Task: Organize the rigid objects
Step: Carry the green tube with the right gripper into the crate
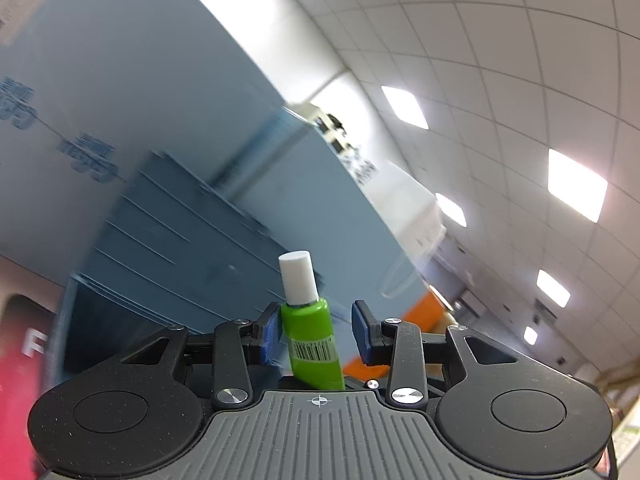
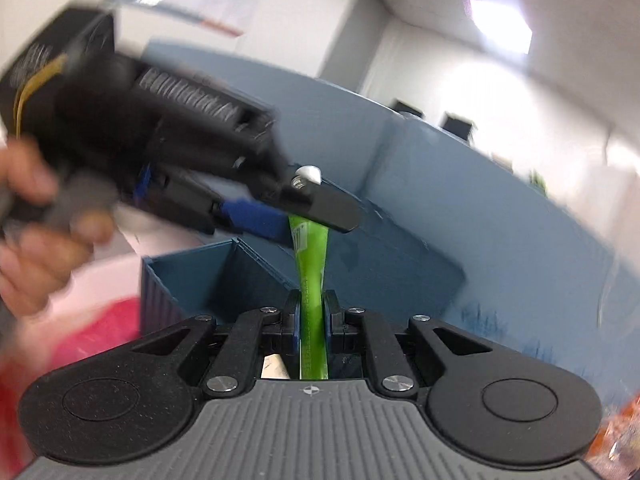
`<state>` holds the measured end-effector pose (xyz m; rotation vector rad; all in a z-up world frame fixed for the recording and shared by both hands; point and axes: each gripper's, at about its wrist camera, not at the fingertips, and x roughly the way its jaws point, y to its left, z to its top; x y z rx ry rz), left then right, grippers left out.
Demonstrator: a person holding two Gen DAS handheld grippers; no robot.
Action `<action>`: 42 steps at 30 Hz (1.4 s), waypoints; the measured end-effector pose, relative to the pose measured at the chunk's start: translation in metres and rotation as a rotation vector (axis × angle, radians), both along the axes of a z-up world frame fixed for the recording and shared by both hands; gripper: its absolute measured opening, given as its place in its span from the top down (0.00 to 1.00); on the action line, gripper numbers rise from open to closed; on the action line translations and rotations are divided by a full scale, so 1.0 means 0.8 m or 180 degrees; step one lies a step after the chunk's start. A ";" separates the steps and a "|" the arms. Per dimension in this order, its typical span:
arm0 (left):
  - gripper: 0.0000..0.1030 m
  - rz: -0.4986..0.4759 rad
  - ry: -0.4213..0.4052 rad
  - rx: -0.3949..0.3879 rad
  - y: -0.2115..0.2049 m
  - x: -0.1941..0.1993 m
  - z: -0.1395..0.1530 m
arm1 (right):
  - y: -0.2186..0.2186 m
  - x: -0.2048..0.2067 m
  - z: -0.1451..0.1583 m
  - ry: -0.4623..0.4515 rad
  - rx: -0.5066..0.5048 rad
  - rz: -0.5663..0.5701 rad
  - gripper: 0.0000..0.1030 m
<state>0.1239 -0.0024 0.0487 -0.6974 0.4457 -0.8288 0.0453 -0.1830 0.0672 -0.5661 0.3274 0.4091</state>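
A green tube with a white cap stands between the blue pads of my left gripper. The left pad touches it; the right pad stands apart, so the jaws are open. In the right wrist view my right gripper is shut on the flat tail end of the same green tube, which points up and away. The left gripper, held by a hand, reaches in from the left around the tube's upper part. The white cap peeks above it.
A blue open-topped bin stands just beyond my right gripper. A tall blue partition wall fills the background. Something red and pink lies at lower left. An orange object sits behind the left gripper.
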 end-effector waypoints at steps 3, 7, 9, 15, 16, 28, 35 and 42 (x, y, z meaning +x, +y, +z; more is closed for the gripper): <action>0.66 0.0113 0.0144 0.0089 0.008 0.013 -0.008 | 0.015 0.017 -0.011 0.0035 -0.0293 0.0155 0.90; 0.66 0.0179 0.0474 0.0104 0.010 0.027 -0.025 | 0.015 0.039 -0.020 0.0218 -0.0434 0.0321 0.90; 0.66 0.0193 0.0535 0.0194 0.013 0.030 -0.031 | 0.017 0.048 -0.024 0.0310 -0.0535 0.0404 0.90; 0.63 0.0232 0.0637 0.0231 0.012 0.035 -0.044 | 0.026 0.067 -0.028 0.0579 -0.0828 0.0494 0.90; 0.63 0.0270 0.0640 0.0252 0.013 0.035 -0.045 | 0.029 0.070 -0.029 0.0625 -0.0892 0.0497 0.90; 0.39 0.0217 0.0578 0.0552 0.017 0.033 -0.038 | 0.033 0.106 -0.024 0.1225 -0.1205 0.0620 0.90; 0.29 0.0244 0.0583 0.0668 0.015 0.033 -0.034 | 0.041 0.139 -0.017 0.1795 -0.1317 0.0657 0.90; 0.27 0.0258 0.0493 0.0631 0.022 0.028 -0.027 | 0.035 0.179 -0.011 0.2167 -0.1109 0.0550 0.90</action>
